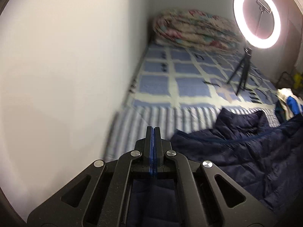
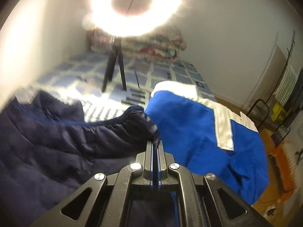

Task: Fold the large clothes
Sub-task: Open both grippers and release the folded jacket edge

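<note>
A navy quilted jacket (image 1: 246,151) lies crumpled on the bed, and in the right wrist view the jacket (image 2: 56,136) spreads to the left. My right gripper (image 2: 155,143) is shut on a bunched edge of it, and dark cloth sticks out between the pads. My left gripper (image 1: 153,129) has its jaws pressed together. Navy cloth hangs close beneath its frame, but none shows past the tips. A bright blue garment with white bands (image 2: 198,128) lies to the right of the right gripper, touching the jacket.
The bed has a blue and white checked cover (image 1: 170,79) and runs along a white wall (image 1: 66,66) on the left. A lit ring light on a black tripod (image 1: 244,71) stands on the bed. A folded floral quilt (image 1: 195,30) lies at the far end. Boxes and clutter (image 2: 280,151) are on the floor to the right.
</note>
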The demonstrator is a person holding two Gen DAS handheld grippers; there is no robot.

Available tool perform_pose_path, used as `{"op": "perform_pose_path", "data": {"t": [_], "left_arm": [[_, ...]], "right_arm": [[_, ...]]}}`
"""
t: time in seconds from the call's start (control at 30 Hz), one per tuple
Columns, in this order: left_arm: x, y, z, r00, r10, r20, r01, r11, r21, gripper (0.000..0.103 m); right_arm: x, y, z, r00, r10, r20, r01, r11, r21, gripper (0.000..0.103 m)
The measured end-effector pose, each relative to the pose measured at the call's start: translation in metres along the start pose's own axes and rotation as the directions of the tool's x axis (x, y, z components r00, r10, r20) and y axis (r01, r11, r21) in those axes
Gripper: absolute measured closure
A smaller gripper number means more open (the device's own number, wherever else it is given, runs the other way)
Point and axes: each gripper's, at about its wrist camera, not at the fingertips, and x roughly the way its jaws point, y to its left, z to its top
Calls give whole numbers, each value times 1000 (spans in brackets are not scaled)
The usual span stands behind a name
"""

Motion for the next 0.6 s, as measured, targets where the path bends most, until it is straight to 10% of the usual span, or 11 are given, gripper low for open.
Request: {"op": "perform_pose_path", "data": {"t": [0.1, 0.17, 0.23, 0.4, 0.47, 0.6], "left_arm": [[25, -1, -17, 995, -49, -83, 49, 999, -8, 93], [35, 2, -27, 996, -23, -91, 22, 1000, -11, 46], [40, 6, -34, 995, -17, -94, 14, 999, -34, 33], [64, -7, -43, 986, -35, -162, 38, 999, 20, 43], [73, -16, -47, 981, -11, -195, 25, 997, 67, 102], [65, -23, -50, 990, 42, -134, -28, 994, 103, 103]], "right_arm": [[16, 20, -8, 1000, -1, -24, -1, 997, -71, 103], [23, 28, -15, 999, -4, -35, 1, 996, -94, 103], [30, 31, -20, 999, -11, -47, 7, 996, -92, 103], [31, 29, -25, 999, -7, -45, 4, 997, -72, 103], [31, 29, -26, 999, -9, -43, 6, 997, -78, 103], [29, 29, -25, 999, -13, -41, 9, 996, -86, 103]]}}
